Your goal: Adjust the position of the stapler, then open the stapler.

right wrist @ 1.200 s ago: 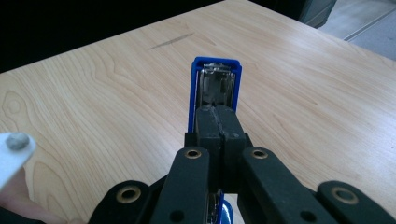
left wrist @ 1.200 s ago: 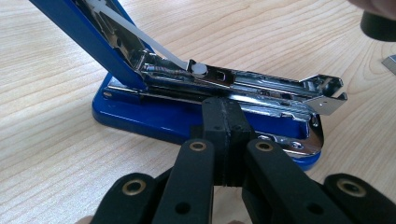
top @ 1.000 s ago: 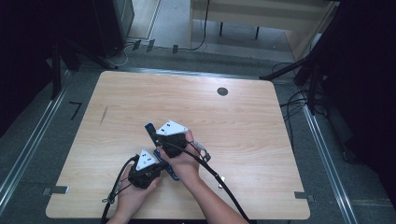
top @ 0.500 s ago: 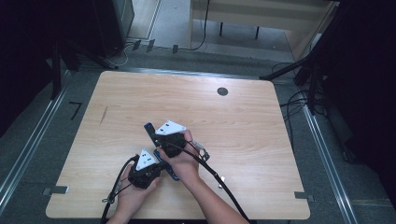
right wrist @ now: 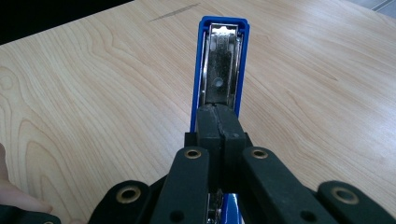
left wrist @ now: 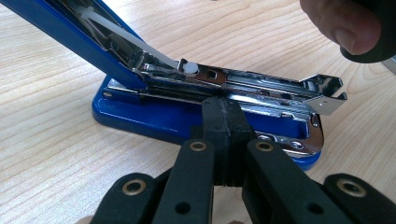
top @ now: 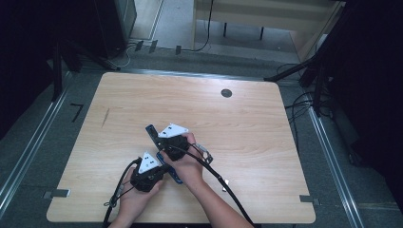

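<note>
While the blue stapler lies hinged open along the counter, lid raised, your left tongs and right tongs touch it, both fully closed.

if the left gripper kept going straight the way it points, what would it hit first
Probably the blue stapler: the left gripper, jaws shut, points at its side, right at the open metal staple rail above the base. Whether it already touches is unclear.
</note>
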Demonstrator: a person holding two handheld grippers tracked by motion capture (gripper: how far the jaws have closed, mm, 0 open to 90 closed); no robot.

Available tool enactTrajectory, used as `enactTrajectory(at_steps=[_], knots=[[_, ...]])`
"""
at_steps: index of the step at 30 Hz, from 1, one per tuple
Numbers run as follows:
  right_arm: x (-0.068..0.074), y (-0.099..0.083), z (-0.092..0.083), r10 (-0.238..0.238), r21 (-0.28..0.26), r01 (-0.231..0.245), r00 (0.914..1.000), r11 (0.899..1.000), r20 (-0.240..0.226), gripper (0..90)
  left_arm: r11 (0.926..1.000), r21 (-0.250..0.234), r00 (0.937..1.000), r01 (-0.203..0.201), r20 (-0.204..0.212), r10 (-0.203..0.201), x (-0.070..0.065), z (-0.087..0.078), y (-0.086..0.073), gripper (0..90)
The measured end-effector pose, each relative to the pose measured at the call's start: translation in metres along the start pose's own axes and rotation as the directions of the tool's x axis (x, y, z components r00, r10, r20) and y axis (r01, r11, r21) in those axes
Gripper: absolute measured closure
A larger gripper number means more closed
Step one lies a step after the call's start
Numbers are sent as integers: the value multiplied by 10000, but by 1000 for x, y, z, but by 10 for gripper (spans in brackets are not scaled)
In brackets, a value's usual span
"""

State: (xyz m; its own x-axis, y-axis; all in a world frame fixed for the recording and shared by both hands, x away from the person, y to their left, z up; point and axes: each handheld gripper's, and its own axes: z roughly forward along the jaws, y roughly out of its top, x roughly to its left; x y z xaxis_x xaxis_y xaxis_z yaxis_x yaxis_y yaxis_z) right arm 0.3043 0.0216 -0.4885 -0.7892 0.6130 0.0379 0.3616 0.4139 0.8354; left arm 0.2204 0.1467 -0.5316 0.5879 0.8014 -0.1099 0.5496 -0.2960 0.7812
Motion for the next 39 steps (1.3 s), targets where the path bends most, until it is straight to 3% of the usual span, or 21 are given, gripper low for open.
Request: enactTrajectory(at_steps=[22, 27, 32, 39], knots=[[-2, -4, 12, 180, 361, -177, 9998, 9992, -103, 900, 10000, 18, 10000, -56, 1, 56, 0, 0, 0, 900], [-1, -7, 20, -9, 742, 4, 10000, 9972, 58, 900, 10000, 10, 10000, -60, 10, 60, 0, 0, 0, 900], [-3, -8, 20, 157, 691, -164, 9998, 9975, 112, 900, 10000, 9, 10000, -50, 17, 50, 0, 0, 0, 900], [-1, -1, -4, 7, -191, -2, 9997, 9998, 254, 900, 10000, -8, 10000, -5, 40, 5, 1, 0, 0, 900]])
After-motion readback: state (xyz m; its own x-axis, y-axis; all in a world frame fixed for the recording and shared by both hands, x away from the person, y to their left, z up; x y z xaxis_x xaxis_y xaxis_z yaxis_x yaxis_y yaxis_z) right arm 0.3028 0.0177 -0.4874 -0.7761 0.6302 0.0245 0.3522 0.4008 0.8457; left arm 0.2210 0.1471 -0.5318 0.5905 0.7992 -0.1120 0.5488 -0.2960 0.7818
